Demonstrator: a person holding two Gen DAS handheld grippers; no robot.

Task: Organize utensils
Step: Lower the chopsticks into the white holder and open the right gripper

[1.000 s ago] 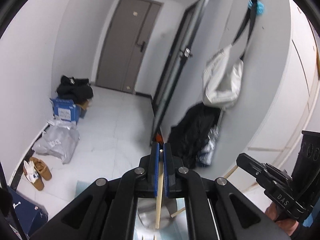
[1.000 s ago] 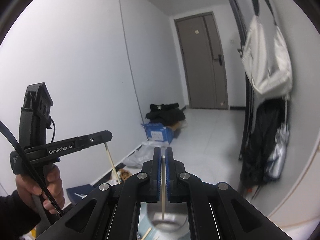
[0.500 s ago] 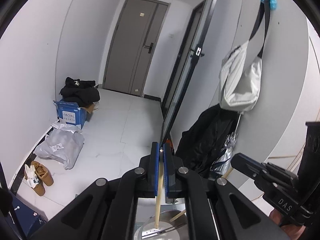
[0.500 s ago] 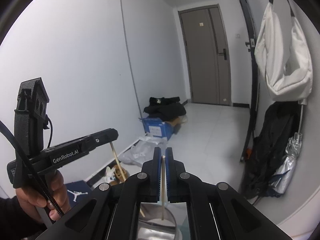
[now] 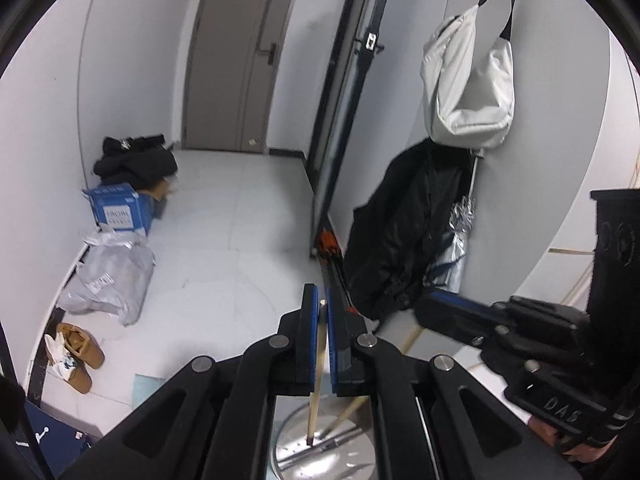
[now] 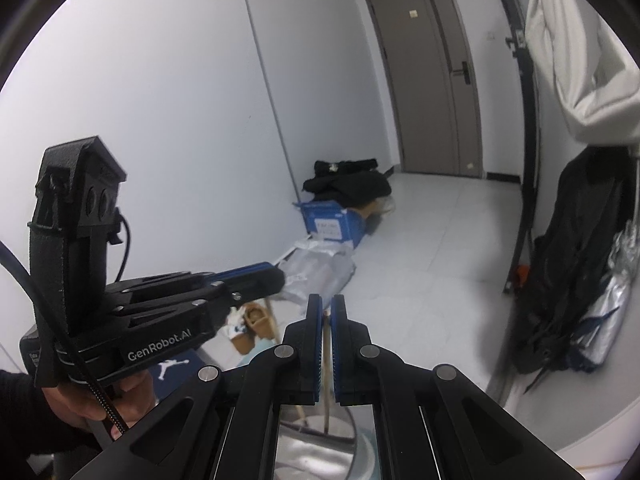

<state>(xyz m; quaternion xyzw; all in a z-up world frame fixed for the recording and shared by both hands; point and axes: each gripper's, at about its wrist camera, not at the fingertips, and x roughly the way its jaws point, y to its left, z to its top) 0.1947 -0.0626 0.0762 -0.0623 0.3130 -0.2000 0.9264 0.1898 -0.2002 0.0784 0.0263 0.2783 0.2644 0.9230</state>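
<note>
Both wrist views have tipped downward over the last second, so more of the shiny steel holder shows beneath each tool and the two chopsticks now reach into it. The left gripper (image 5: 322, 316) is closed on a pale wooden chopstick (image 5: 316, 384), which hangs nearly upright between the blue pads with its lower tip touching the inside floor of the steel utensil holder (image 5: 320, 452). The right gripper (image 6: 326, 312) is likewise clamped on a second chopstick (image 6: 327, 404), whose lower end dips into the same holder (image 6: 308, 452), seen there as a round metal rim directly below the jaws. In the left view that second stick leans in from the right, and its tip lies just beside the first one's. Each tool appears in the other's camera, the right one near and to the right, the left one near and to the left with a hand (image 6: 100, 404) around its grip. Farther off lie a grey floor, a blue cardboard box (image 5: 120, 212), a silver plastic bag (image 5: 108, 280) and tan shoes (image 5: 76, 356) on the left, and a dark coat (image 5: 404, 240) on the right. By my reading, the step in hand is dropping the pair into the holder; next, both jaws should part so the sticks fall free, then lift straight up to avoid tipping the container.
</note>
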